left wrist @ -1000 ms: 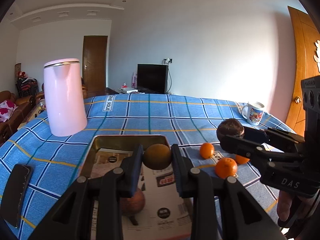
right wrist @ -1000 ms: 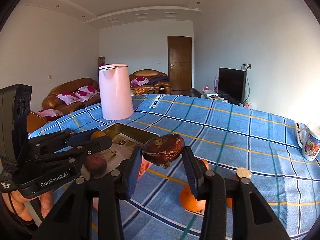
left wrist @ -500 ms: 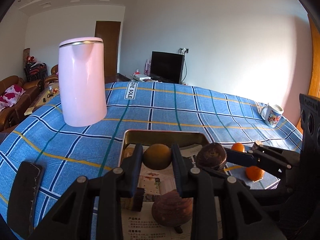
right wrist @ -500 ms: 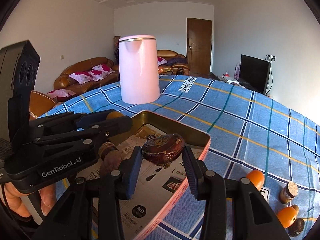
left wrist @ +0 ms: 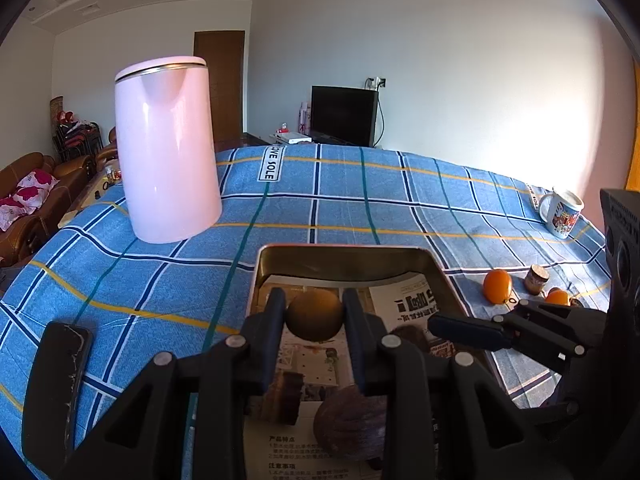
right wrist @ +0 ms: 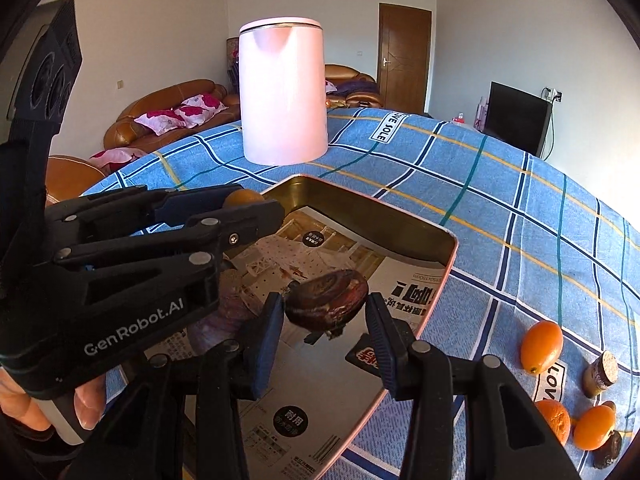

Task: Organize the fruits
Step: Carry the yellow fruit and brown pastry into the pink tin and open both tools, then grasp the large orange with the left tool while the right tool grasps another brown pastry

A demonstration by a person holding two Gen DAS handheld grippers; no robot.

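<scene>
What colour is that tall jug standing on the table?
Pale pink, with a thin metallic band near the top. The jug shows best in the right wrist view.

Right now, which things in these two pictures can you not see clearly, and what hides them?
- Left wrist view: dark fruit in the tray, partly behind the left gripper.
- Left wrist view: small fruit, half behind the right gripper.
- Right wrist view: dark lump at the lower right edge, too blurred to name.
- Right wrist view: print on the tray's paper lining, too small to read.

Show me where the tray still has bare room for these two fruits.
Free: the newspaper lining toward the tray far rim and its right side. Crowded: the near left part, where a dark purple fruit already lies under the left tongs.
</scene>
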